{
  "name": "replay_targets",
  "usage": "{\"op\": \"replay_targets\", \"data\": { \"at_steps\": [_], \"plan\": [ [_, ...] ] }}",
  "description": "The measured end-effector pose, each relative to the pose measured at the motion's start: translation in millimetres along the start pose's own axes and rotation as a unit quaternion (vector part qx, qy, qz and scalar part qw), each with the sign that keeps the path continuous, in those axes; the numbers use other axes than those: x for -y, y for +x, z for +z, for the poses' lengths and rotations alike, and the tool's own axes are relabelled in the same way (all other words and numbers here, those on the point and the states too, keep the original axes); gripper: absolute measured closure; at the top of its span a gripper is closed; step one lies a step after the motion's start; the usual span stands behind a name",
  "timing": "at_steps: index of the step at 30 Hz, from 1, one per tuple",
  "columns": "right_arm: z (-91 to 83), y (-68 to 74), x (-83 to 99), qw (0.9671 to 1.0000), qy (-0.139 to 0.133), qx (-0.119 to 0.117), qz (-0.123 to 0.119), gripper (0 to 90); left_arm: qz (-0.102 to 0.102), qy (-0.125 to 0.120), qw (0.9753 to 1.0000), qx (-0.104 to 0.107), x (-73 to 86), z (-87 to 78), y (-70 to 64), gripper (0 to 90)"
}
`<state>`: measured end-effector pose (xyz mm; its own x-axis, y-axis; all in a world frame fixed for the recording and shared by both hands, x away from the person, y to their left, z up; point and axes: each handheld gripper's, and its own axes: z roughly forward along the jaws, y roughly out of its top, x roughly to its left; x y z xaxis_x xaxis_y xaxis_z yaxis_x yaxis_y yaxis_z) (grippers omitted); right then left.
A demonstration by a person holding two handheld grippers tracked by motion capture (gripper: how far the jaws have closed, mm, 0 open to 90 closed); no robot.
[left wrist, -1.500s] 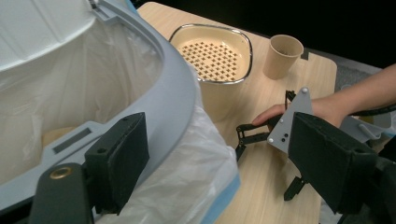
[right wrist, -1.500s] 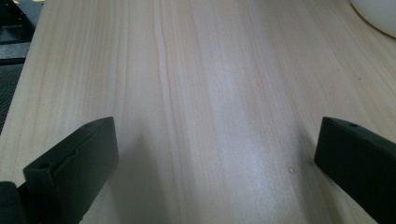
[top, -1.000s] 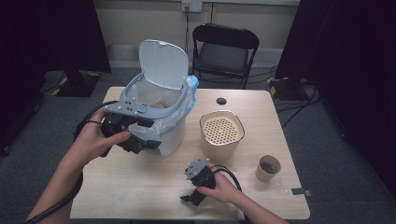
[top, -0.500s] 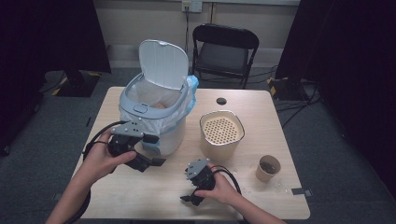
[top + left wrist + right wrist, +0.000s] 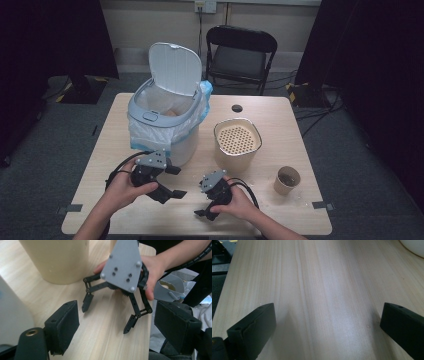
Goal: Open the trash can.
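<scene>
My left gripper (image 5: 178, 182) sits low over the table in front of the bin, open, its jaws pointing right with nothing between them. In the left gripper view its own jaws (image 5: 120, 332) stand wide apart and face my right gripper (image 5: 108, 317), which is also open under its grey plate. My right gripper (image 5: 202, 207) rests near the table's front edge, angled toward the front left. In the right gripper view, bare wood lies between the open jaws (image 5: 328, 327).
A white bin (image 5: 165, 125) with a plastic liner and raised lid stands at the table's left middle. A beige container (image 5: 237, 142) with a perforated top stands to its right. A paper cup (image 5: 287, 180) is near the right edge. A black folding chair (image 5: 240, 55) is behind the table.
My left gripper has come down and back from the bin's front wall toward the table's front, ending beside the right gripper. The right gripper has stayed put.
</scene>
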<state>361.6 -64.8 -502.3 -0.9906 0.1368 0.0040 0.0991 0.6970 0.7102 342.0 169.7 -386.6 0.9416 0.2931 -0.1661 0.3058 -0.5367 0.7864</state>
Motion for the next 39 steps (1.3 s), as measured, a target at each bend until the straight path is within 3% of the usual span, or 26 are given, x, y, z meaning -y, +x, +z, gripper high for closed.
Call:
{"op": "replay_targets", "data": {
  "at_steps": [4,8,16,21,32,34,39],
  "plan": [
    [-2.3,-1.1,1.4,1.0000,0.001,0.001,0.001,1.4,-0.002,0.013,0.9999,0.001,8.6,10.9,2.1,19.4],
    [-8.1,-4.6,2.8,1.0000,-0.005,0.005,0.003,15.5,0.002,0.017,0.9998,0.008,17.7,23.1,2.8,19.4],
    [-20.3,-9.8,9.1,0.9999,0.007,0.002,0.011,14.3,0.010,0.028,0.9994,0.017,36.7,48.2,5.0,19.2],
    [-31.5,-13.3,10.4,0.9999,-0.002,0.003,0.014,14.3,0.014,0.043,0.9985,0.030,46.4,60.6,5.8,19.2],
    [-46.6,-14.3,17.8,0.9996,0.001,0.006,0.027,14.4,0.017,0.050,0.9984,0.020,66.5,80.4,10.4,19.4],
    [-48.0,-14.2,19.2,0.9997,0.001,0.004,0.025,14.3,0.029,0.058,0.9977,0.018,67.5,81.4,11.4,19.5],
    [-53.0,-15.0,20.9,0.9997,0.003,0.005,0.023,14.3,0.031,0.056,0.9979,0.011,71.3,83.8,11.7,19.7]
  ]
}}
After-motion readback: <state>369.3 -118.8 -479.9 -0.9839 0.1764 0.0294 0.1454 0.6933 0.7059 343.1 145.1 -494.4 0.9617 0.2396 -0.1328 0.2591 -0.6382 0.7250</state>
